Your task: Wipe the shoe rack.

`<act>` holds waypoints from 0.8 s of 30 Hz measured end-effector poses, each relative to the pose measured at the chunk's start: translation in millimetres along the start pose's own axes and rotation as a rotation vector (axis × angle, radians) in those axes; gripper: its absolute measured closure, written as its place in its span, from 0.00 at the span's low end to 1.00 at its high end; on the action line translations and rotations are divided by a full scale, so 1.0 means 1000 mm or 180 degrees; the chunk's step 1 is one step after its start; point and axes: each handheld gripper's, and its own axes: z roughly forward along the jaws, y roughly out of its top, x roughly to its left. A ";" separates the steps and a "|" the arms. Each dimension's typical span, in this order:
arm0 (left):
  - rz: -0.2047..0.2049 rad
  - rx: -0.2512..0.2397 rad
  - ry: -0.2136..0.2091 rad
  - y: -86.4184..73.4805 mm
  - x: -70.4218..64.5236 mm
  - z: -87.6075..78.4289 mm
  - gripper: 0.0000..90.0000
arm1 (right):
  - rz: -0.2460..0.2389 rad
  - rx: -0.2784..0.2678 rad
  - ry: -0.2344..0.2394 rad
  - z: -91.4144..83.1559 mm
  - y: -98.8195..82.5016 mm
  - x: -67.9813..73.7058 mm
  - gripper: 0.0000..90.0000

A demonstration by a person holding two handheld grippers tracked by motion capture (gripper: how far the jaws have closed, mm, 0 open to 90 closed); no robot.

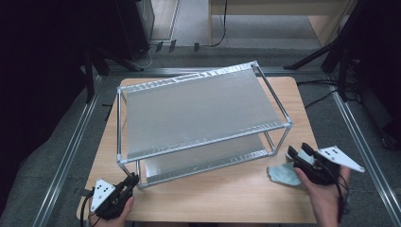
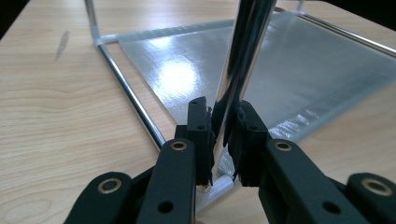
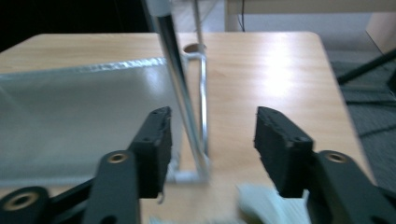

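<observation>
Right now your left hand-held gripper (image 2: 223, 135) is clenched on the front upright post (image 2: 243, 60) of the two-tier rack (image 1: 198, 106), low down near the corner joint, so the rack is pinned at its near left corner. It stands in the middle of the table (image 1: 227, 201), both silvery shelves level. Your right hand-held gripper (image 3: 212, 140) is released: its jaws stand apart with nothing pressed between them, and the rack's near right post (image 3: 180, 79) rises just ahead of the gap. A pale cloth (image 1: 283, 174) lies on the table just under that gripper, beside the rack's right foot. This looks like the moment of steadying the rack while the right hand changes job. Next you probably want either the cloth or the right post: lower squarely, centre the target, then close.
</observation>
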 end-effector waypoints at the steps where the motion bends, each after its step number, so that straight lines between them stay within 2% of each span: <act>1: 0.0023 0.0032 -0.0071 -0.001 -0.002 -0.004 0.88 | 0.0019 0.0057 -0.0079 -0.010 -0.008 -0.007 0.45; 2: 0.0023 0.0032 -0.0071 -0.001 -0.002 -0.004 0.88 | 0.0019 0.0057 -0.0079 -0.010 -0.008 -0.007 0.45; 3: 0.0026 0.0045 -0.0078 -0.001 -0.003 -0.005 0.88 | 0.0009 0.0146 -0.0115 -0.012 -0.015 -0.011 0.41; 4: 0.0015 0.0047 -0.0100 -0.001 -0.004 -0.007 0.88 | -0.0007 0.0278 -0.0199 -0.011 -0.021 -0.014 0.36; 5: -0.0012 0.0041 -0.0123 -0.001 -0.005 -0.007 0.86 | -0.0046 0.0565 -0.0340 -0.005 -0.035 -0.019 0.29; 6: -0.0023 0.0026 -0.0135 -0.001 -0.006 -0.007 0.86 | -0.0046 0.0565 -0.0340 -0.005 -0.035 -0.019 0.29; 8: -0.0030 -0.0021 -0.0137 -0.001 -0.006 -0.006 0.80 | -0.0005 0.0792 -0.0348 0.002 -0.044 -0.023 0.25; 9: 0.0031 -0.0049 -0.0127 0.000 -0.007 -0.006 0.78 | 0.0029 0.0960 -0.0472 0.010 -0.055 -0.024 0.35; 10: 0.0031 -0.0049 -0.0127 0.000 -0.007 -0.006 0.78 | 0.0029 0.0960 -0.0472 0.010 -0.055 -0.024 0.35; 11: 0.0048 -0.0059 -0.0120 0.000 -0.008 -0.005 0.78 | 0.0065 0.1046 -0.0531 0.015 -0.060 -0.024 0.55; 12: 0.0044 -0.0077 -0.0116 0.000 -0.008 -0.004 0.78 | 0.0065 0.1046 -0.0531 0.015 -0.060 -0.024 0.55; 13: 0.0028 -0.0084 -0.0116 0.000 -0.007 -0.004 0.81 | 0.0060 0.1068 -0.0568 0.018 -0.062 -0.022 0.61; 14: 0.0020 -0.0087 -0.0107 0.000 -0.007 -0.003 0.84 | 0.0050 0.1047 -0.0573 0.019 -0.062 -0.020 0.73; 16: 0.0040 -0.0091 -0.0091 0.000 -0.008 -0.003 0.86 | 0.0038 0.1009 -0.0541 0.019 -0.059 -0.017 0.86; 18: 0.0039 -0.0076 -0.0103 0.000 -0.009 -0.002 0.87 | 0.0149 0.0864 -0.0462 0.016 -0.051 -0.013 0.89; 20: -0.0006 -0.0075 -0.0146 0.000 -0.008 -0.002 0.86 | 0.0136 0.0639 -0.0446 0.008 -0.035 -0.005 0.90; 24: 0.0021 -0.0071 -0.0125 0.000 -0.009 -0.002 0.86 | 0.0077 0.0049 -0.0455 -0.017 0.010 0.021 0.90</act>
